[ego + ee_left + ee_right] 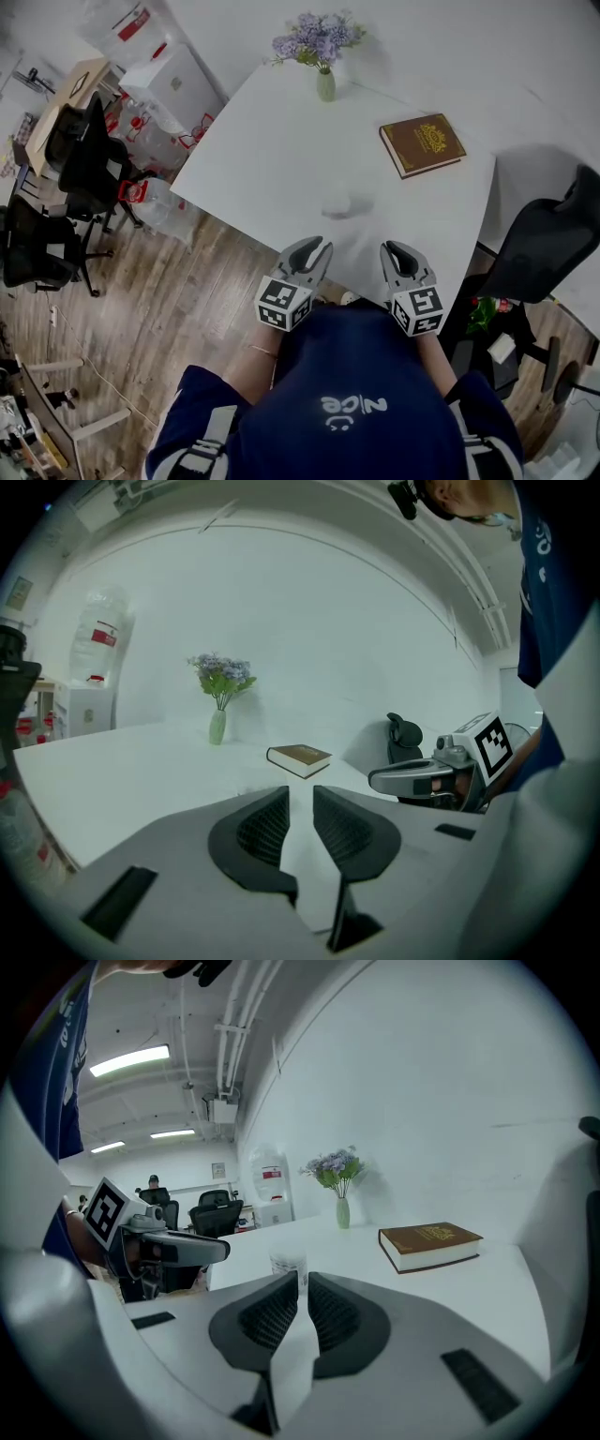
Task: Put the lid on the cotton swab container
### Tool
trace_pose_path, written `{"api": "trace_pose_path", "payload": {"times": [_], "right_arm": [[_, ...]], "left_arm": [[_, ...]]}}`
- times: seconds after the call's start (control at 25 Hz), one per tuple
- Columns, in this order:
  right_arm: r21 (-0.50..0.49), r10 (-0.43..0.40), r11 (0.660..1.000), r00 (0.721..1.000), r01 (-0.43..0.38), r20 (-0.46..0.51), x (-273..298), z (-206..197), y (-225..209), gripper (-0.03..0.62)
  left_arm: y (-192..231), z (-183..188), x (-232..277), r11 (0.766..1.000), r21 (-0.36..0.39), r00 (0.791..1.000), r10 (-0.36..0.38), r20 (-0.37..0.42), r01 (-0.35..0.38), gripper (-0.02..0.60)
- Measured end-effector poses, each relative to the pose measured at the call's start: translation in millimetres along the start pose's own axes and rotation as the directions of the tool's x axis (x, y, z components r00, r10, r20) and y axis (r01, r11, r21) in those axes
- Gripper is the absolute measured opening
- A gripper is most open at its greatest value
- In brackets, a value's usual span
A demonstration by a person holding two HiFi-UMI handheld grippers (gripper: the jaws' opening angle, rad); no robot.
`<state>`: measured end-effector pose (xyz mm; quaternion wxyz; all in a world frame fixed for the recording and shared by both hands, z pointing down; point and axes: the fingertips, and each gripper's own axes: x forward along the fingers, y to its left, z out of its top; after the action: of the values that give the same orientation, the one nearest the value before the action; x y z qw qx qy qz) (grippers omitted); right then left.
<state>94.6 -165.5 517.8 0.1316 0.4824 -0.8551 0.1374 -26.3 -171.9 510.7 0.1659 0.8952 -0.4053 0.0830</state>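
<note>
The clear cotton swab container (339,202) stands near the front middle of the white table (262,159), faint against the top. In the right gripper view the container (288,1264) rises just beyond the jaw tips. I cannot make out a separate lid. My left gripper (317,247) hovers at the table's front edge, short of the container; in its own view the left gripper (300,794) shows a narrow gap with nothing in it. My right gripper (396,251) hangs beside it to the right, and the right gripper (303,1282) has its jaws together, empty.
A brown book (422,143) lies at the table's back right. A small vase of purple flowers (324,82) stands at the far edge. Black office chairs (84,159) sit left of the table, and another chair (553,244) is at the right.
</note>
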Motion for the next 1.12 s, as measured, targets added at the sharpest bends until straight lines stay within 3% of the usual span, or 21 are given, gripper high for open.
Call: {"api": "trace_pose_path", "payload": {"times": [0.08,0.2,1.12], "right_arm": [[-0.004,0.004,1.000,1.000,-0.004,0.005,0,2,3,0.060],[-0.001,0.005,1.000,1.000,-0.005,0.018,0,7,4,0.059],[-0.036,-0.024,0.999,0.999,0.025,0.032,0,10,3,0.057]], "left_arm": [[1,3,-4,1.000,-0.004,1.000,0.006,0.015,-0.006,0.041],[1,3,-5,1.000,-0.006,1.000,0.015,0.010,-0.015,0.021],[-6,6,0,0.999,0.045,1.000,-0.021,0.004,0.021,0.019]]}}
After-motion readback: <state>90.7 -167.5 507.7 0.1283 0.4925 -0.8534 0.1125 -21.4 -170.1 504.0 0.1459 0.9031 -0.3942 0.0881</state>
